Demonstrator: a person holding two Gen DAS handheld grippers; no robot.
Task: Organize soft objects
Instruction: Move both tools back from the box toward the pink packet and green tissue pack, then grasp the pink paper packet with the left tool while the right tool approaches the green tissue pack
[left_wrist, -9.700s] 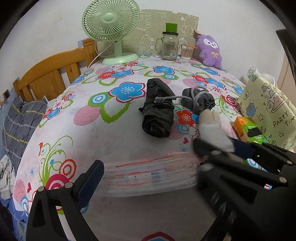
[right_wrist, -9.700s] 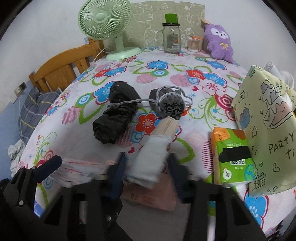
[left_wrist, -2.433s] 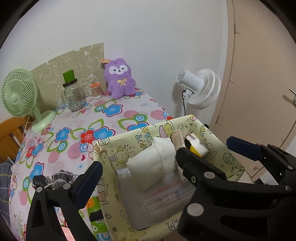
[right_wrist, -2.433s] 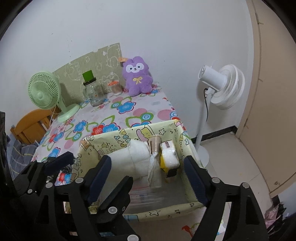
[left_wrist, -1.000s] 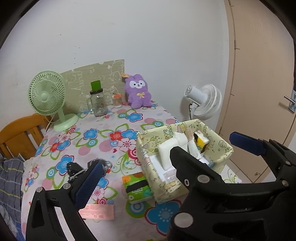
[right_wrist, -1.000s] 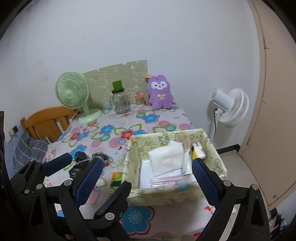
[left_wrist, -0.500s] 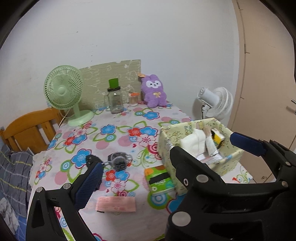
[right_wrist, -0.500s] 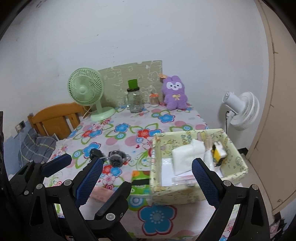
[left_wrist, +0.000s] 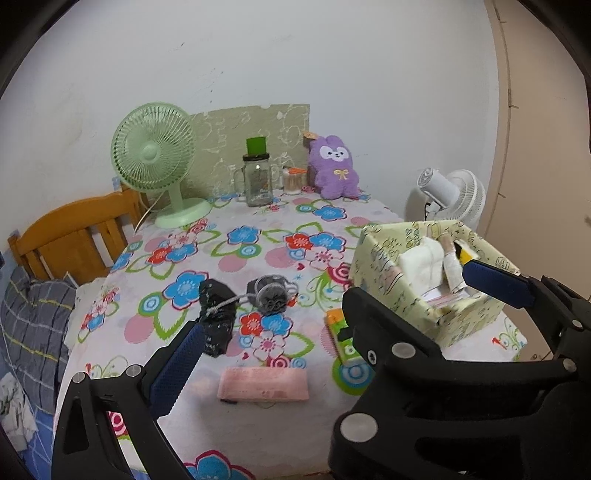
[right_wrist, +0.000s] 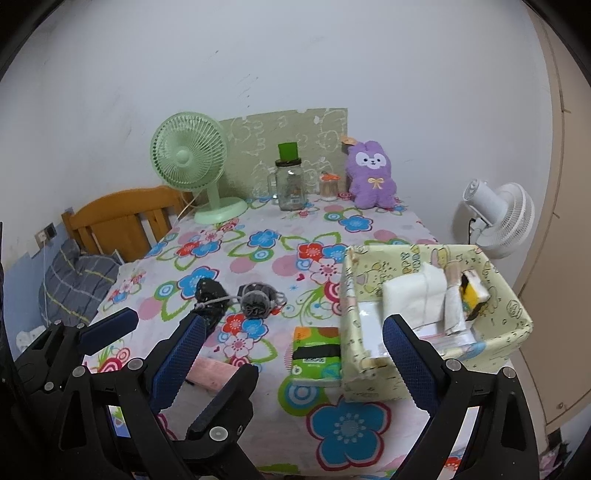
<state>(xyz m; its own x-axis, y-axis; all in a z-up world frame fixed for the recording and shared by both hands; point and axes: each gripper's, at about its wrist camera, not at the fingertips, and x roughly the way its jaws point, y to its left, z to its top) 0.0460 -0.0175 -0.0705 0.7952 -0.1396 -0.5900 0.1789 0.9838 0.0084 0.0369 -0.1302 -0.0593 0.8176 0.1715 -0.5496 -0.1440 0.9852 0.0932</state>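
Both tongs hang above the near edge of the desk (right_wrist: 258, 446), jaws spread wide and holding nothing. The right tongs (right_wrist: 291, 360) frame a green tissue pack (right_wrist: 316, 356) lying flat just past their tips. Touching its right side, the yellow cartoon-print fabric bin (right_wrist: 515, 325) stands beside the right finger and holds a folded white cloth (right_wrist: 415, 293), a rolled pale sock, a yellow-and-white item and flat clear packets. The left tongs (left_wrist: 325, 314) have a pink packet (left_wrist: 263, 384) flat on the floral cloth between and ahead of their fingers. Farther out lie a black rolled bundle (left_wrist: 216, 317) and a grey drawstring pouch (left_wrist: 271, 295), joined by a cord. At the far edge, by the wall, stand a green desk fan (right_wrist: 190, 166), a glass jar (right_wrist: 290, 186) and a purple plush rabbit (right_wrist: 371, 175).
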